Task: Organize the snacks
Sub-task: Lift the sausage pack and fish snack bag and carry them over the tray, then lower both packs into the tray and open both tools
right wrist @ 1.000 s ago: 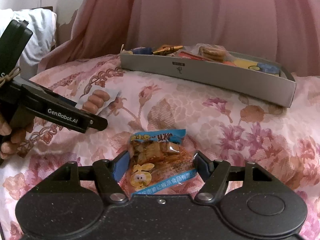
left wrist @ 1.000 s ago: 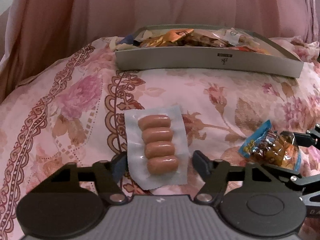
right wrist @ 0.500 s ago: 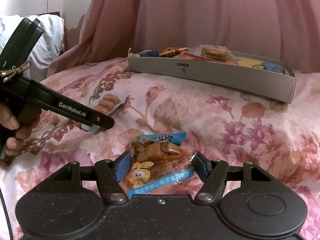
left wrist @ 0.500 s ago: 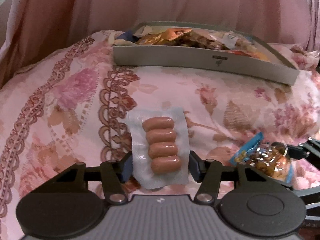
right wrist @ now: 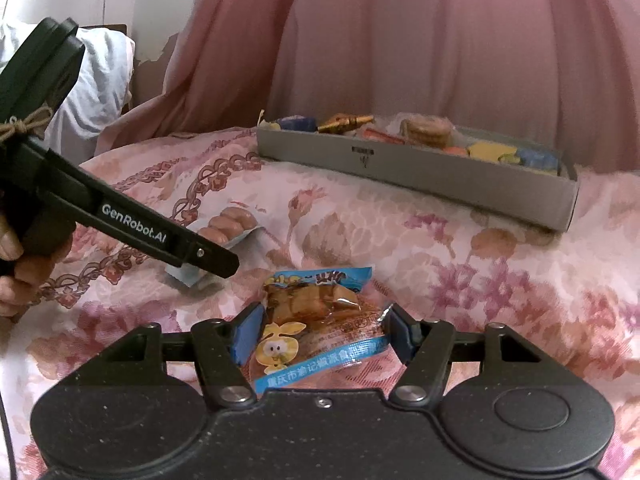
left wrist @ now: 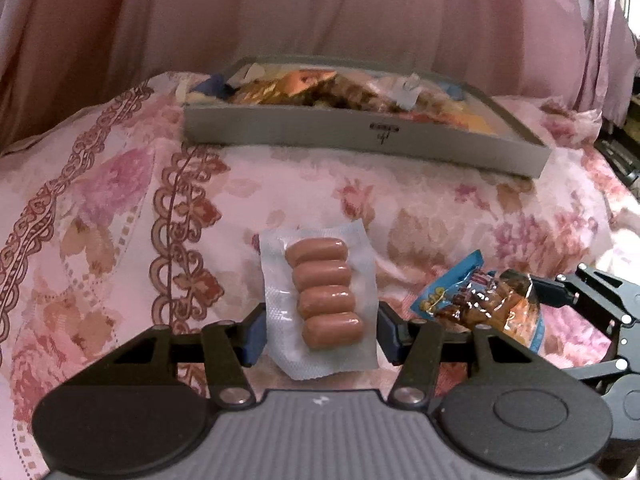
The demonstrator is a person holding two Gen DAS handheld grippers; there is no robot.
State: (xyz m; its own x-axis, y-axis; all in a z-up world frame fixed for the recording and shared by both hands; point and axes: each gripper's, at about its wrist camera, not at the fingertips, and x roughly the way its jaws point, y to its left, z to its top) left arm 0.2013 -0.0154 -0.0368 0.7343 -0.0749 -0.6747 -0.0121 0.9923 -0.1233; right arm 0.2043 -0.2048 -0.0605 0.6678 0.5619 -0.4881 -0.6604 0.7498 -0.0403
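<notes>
The left gripper (left wrist: 320, 334), angled down at the bedspread (left wrist: 120, 240), has been closing and now pinches a sausage pack (left wrist: 318, 300), four sausages stacked, long axis running up the frame. Lower centre in the right view, the right gripper (right wrist: 320, 336) clamps one blue snack packet (right wrist: 316, 320) lying crosswise. One grey tray (right wrist: 420, 172) of snacks sits upper right.
</notes>
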